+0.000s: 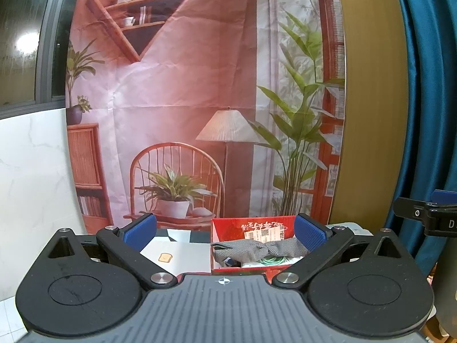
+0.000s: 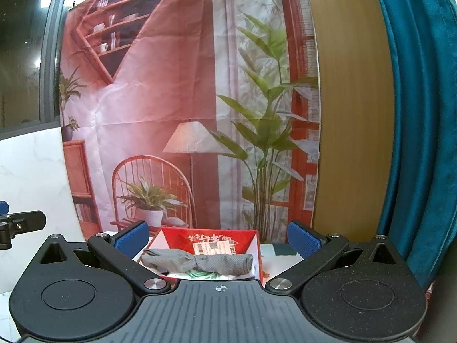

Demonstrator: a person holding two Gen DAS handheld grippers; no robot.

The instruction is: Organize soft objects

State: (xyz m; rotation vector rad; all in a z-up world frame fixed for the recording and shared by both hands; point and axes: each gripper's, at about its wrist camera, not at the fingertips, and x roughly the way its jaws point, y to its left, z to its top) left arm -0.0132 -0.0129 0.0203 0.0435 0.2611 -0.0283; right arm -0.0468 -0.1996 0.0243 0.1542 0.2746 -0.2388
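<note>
A red cardboard box (image 1: 251,225) (image 2: 211,235) stands on the table ahead of both grippers. A grey knotted cloth (image 1: 257,250) (image 2: 200,261) lies across its top, over a green coiled cord (image 1: 271,260) (image 2: 202,273). My left gripper (image 1: 225,233) is open and empty, its blue pads wide apart, held back from the box with the box towards its right finger. My right gripper (image 2: 217,240) is open and empty, with the box between its fingers' lines but farther off.
A white sheet with a small toast sticker (image 1: 177,254) lies left of the box. A printed room backdrop (image 1: 200,100) hangs behind the table. A wooden panel (image 2: 351,114) and blue curtain (image 2: 417,114) stand at the right.
</note>
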